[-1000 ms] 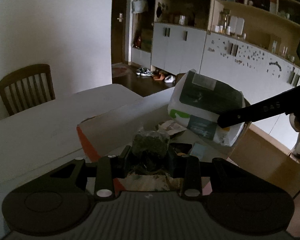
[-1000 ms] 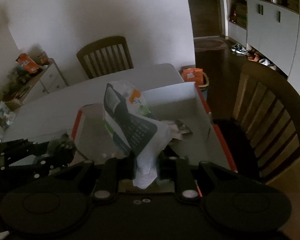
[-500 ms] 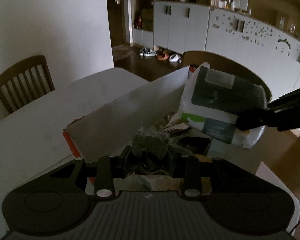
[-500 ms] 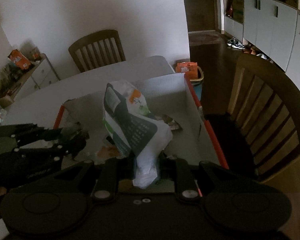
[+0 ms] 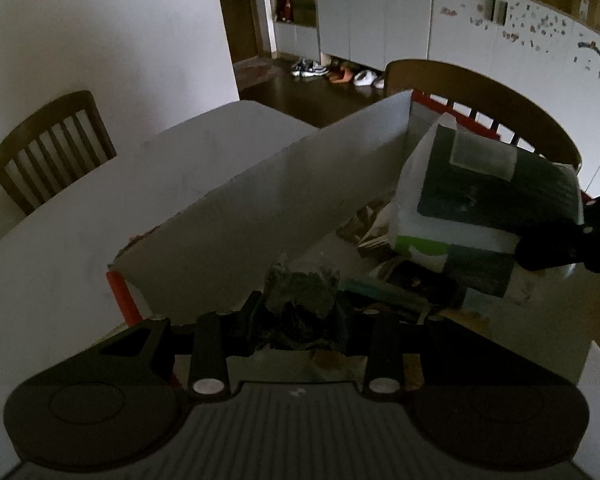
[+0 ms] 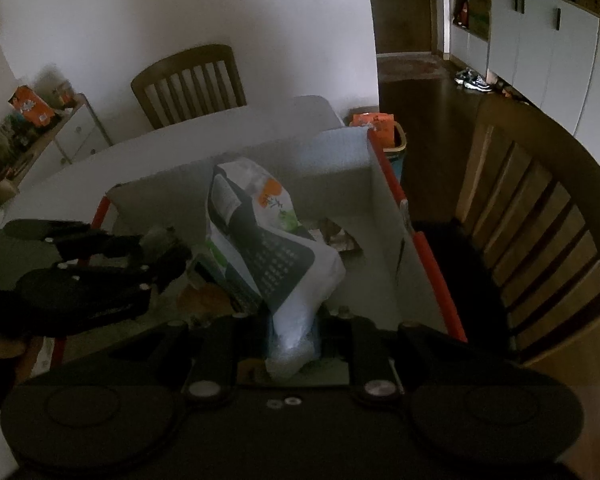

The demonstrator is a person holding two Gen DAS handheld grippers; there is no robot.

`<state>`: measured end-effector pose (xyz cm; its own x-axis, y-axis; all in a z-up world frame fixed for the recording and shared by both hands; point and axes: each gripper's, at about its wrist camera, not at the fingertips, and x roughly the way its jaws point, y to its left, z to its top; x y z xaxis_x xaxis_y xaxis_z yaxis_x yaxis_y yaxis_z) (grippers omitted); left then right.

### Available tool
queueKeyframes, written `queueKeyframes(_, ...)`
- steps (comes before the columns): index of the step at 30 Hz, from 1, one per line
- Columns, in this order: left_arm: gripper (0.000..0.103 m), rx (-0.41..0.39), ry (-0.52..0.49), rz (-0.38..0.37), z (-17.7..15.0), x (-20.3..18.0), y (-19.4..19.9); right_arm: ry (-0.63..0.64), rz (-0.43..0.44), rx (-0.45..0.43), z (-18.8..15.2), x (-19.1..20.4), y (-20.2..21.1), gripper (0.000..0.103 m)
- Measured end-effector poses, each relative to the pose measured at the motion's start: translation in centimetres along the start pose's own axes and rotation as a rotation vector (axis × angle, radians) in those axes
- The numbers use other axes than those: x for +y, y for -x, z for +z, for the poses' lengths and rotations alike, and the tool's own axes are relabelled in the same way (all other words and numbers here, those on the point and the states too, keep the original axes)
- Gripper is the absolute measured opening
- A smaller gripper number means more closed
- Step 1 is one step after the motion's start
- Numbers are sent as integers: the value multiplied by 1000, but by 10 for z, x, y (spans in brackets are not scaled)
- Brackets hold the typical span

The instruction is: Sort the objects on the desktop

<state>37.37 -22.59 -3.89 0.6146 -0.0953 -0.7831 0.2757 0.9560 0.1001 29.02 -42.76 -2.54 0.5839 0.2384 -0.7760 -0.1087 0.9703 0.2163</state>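
Observation:
My left gripper [image 5: 298, 312] is shut on a small dark crumpled packet [image 5: 302, 288], held over the near end of a white open box with red edges [image 5: 260, 200]. My right gripper [image 6: 292, 332] is shut on the bottom of a white and dark green bag [image 6: 268, 248], held upright over the same box [image 6: 340, 160]. The bag also shows in the left wrist view [image 5: 480, 208], with the right gripper [image 5: 560, 248] at its lower right. The left gripper [image 6: 100, 268] shows at the left of the right wrist view. Several wrappers lie on the box floor [image 5: 380, 224].
The box sits on a white table [image 5: 80, 240]. A wooden chair [image 5: 48, 144] stands at the far side and another [image 6: 540, 220] to the right of the box. A small basket with orange items [image 6: 380, 132] sits on the floor beyond the table.
Both grippers have moved forward and down over the box with their loads. The bag and the dark packet are lower inside the box walls than before.

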Motion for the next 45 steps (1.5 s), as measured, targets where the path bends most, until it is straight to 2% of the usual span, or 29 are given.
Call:
queueKeyframes(14, 35, 148, -17, 0, 3, -5, -24, 20, -5, 37, -7, -2, -16, 18)
queueKeyframes(27, 36, 194, -1, -35, 4, -4, -28, 28, -4, 47, -3, -2, -21, 24)
queueKeyframes(30, 40, 190, -1, -38, 4, -4, -28, 30, -5, 48, -3, -2, -20, 26)
queueKeyframes(38, 67, 169, -21, -39, 6, -15, -20, 29, -14, 48, -3, -5, -18, 31)
queueKeyframes(45, 69, 162, -26, -41, 6, -22, -14, 36, -13, 37, -4, -6, -12, 41)
